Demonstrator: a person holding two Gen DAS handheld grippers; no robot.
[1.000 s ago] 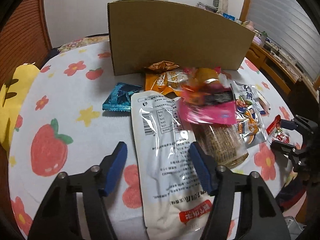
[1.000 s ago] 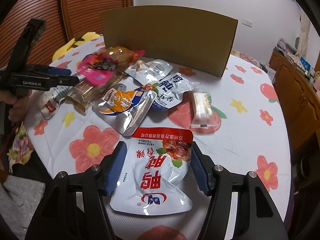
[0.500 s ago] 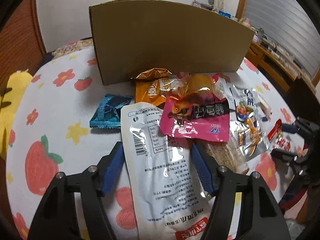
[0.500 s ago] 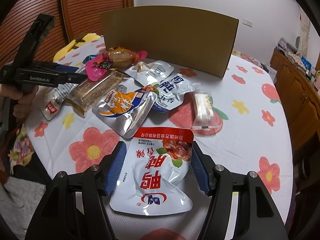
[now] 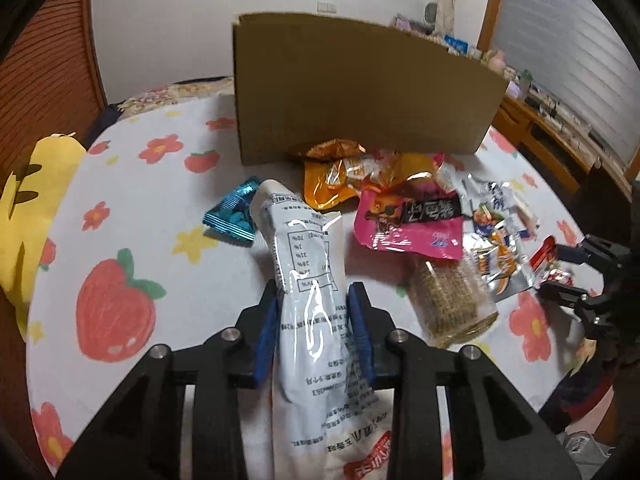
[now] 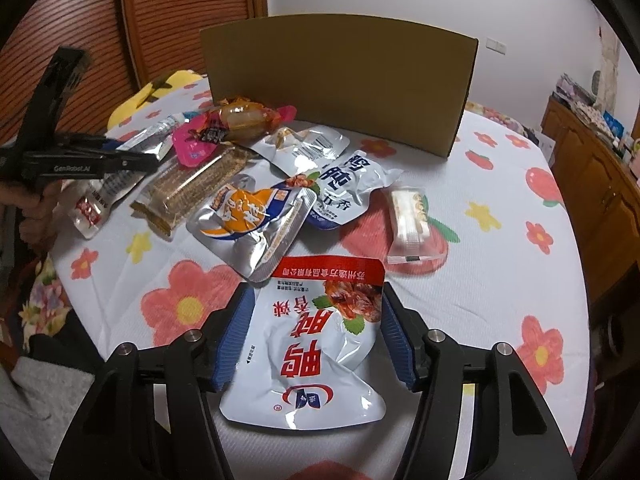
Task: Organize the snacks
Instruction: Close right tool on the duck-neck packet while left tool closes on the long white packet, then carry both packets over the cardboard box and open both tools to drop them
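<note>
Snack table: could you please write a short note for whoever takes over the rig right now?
Left tool: shut on the long white packet, its far end raised off the table.
Right tool: open, straddling the red-and-white pouch, which lies flat.
The other snacks lie loose in front of the cardboard box.
Done: one packet gripped. Left: putting all the snacks away.

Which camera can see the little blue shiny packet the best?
The left wrist view. There the blue packet lies in plain sight on the tablecloth, just left of the long white pouch that the left tool is squeezing. In the right wrist view I cannot find it.
</note>
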